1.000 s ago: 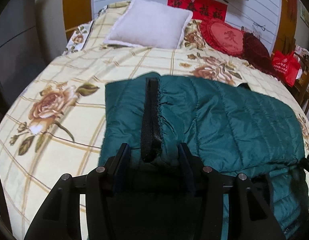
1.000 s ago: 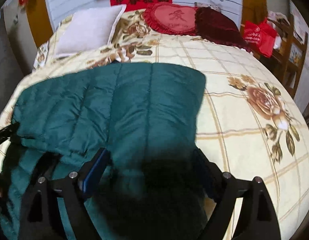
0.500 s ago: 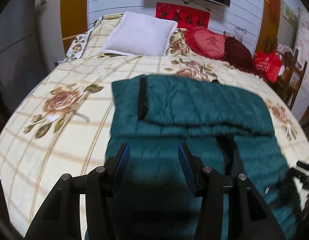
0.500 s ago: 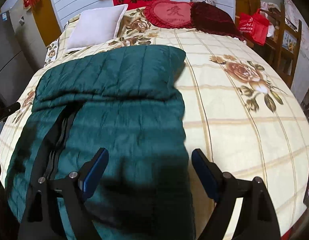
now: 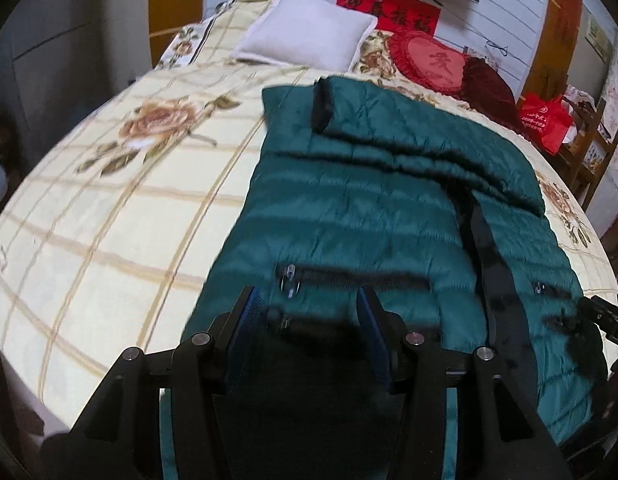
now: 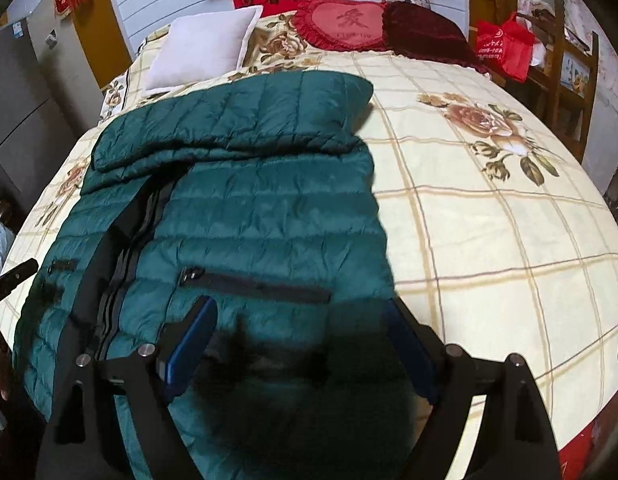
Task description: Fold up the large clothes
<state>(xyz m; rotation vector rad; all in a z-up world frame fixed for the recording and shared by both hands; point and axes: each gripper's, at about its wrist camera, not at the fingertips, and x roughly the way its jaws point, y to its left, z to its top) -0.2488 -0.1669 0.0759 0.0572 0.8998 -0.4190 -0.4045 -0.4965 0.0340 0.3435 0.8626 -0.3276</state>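
Observation:
A dark green quilted down jacket lies front up on the bed, its zipper running down the middle. Both sleeves are folded across the upper part, the black cuff at the far left. The jacket also shows in the right wrist view. My left gripper is open and empty above the lower left of the jacket, near a pocket zipper. My right gripper is open and empty above the lower right part, near the other pocket zipper.
The bed has a cream floral checked sheet. A white pillow, a red heart cushion and a dark red cushion lie at the head. A red bag and wooden chair stand at the right.
Both grippers let go of the folded sleeves and drew back toward the foot of the bed. More of the jacket's lower body is now in view.

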